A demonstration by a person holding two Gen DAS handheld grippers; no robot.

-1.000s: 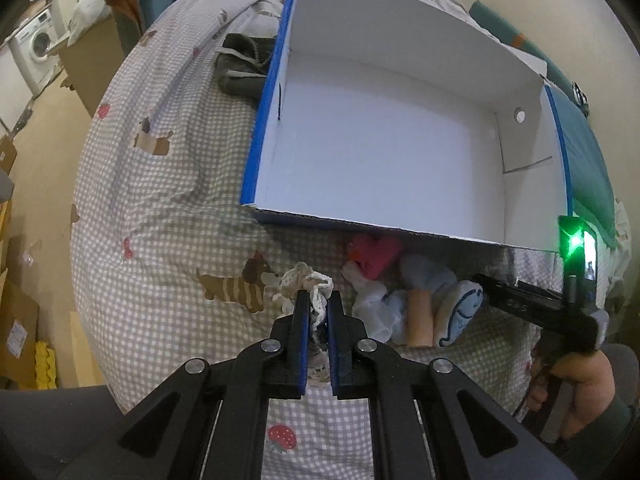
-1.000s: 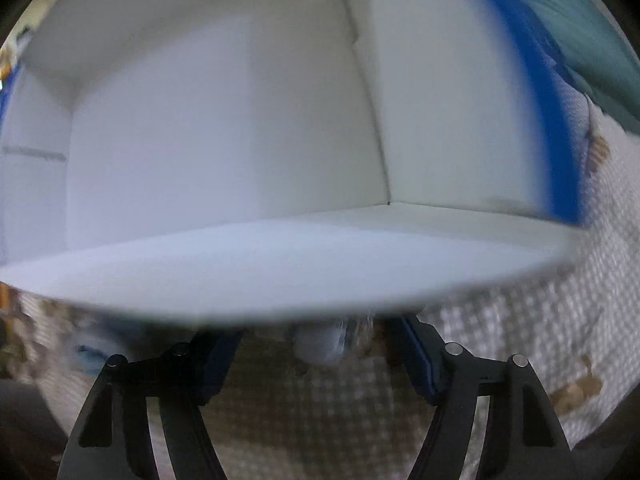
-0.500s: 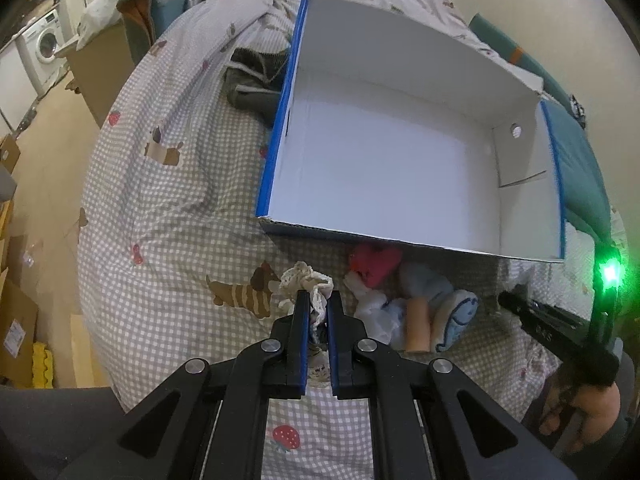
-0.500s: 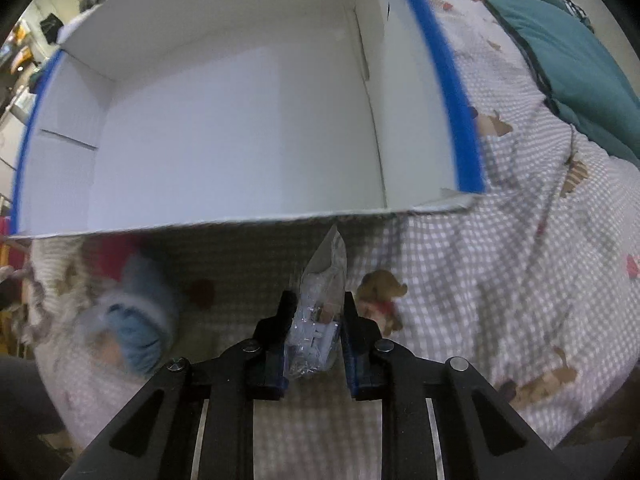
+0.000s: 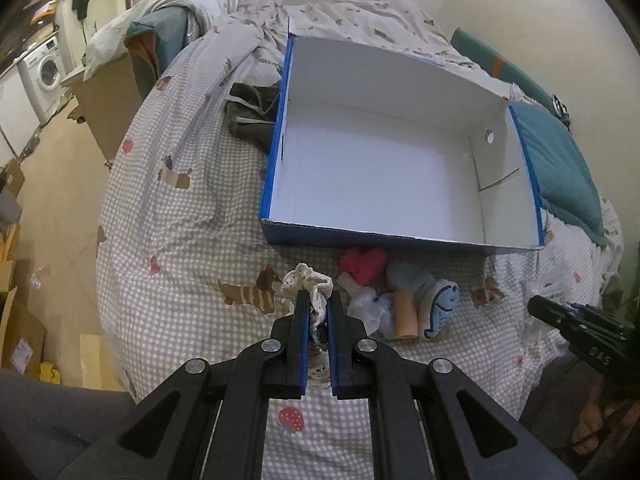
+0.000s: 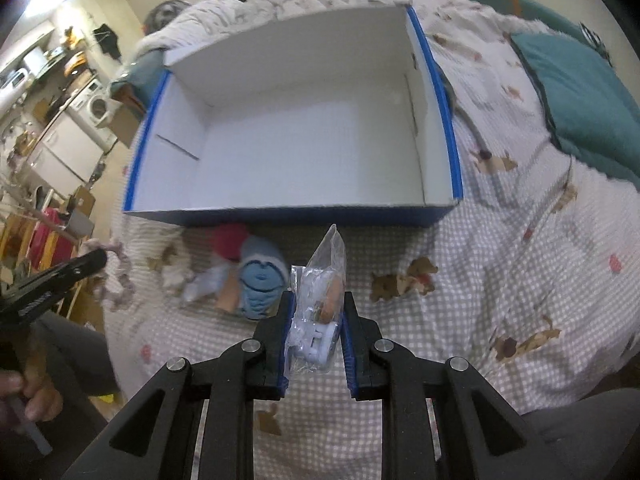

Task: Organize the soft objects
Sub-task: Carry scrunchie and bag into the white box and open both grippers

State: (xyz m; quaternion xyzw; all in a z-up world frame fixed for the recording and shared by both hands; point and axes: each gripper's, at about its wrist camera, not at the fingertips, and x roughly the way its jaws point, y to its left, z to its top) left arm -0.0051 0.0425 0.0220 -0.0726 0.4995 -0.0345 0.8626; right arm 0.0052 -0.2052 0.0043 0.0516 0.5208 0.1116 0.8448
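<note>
Before the box, left tongs pinching lace, right tongs gripping plastic packet

Left wrist view: raised above the bed, looking forward and down along the left claw toward the near wall of the blue-edged box, from left of centre.
Right wrist view: similar height, right of centre, sighting along the right claw at the same box.
Shared: box, checked bed cover, toy pile. Each view catches the other claw at its edge.
</note>
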